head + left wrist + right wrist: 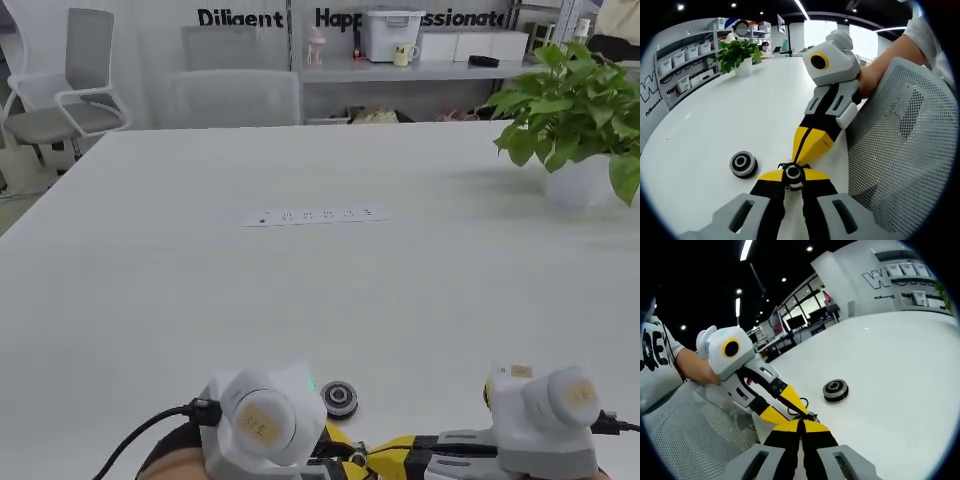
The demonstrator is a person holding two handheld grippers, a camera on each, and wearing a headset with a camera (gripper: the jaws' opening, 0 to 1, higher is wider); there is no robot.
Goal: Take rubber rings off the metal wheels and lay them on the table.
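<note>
The held wheel sits just beside the lying wheel, on the person's side of it, pinched between the yellow tips of the left gripper. The right gripper meets the held wheel from the side away from the lying wheel, its jaws pressed together at the rim. Whether they have the rubber ring nipped is too small to tell. The lying wheel looks to wear its own rubber ring, and nothing stripped lies beside it on the table. So I judge the task barely begun: the first ring is not yet off and the second wheel is untouched.

Beyond the lying wheel the white table runs to a socket strip, well apart from it. A potted plant stands farther off to the lying wheel's right. Past the table's far edge are office chairs, a shelf of white boxes, and lettering on the wall. Behind the lying wheel, at the person's side, is a mesh chair back
</note>
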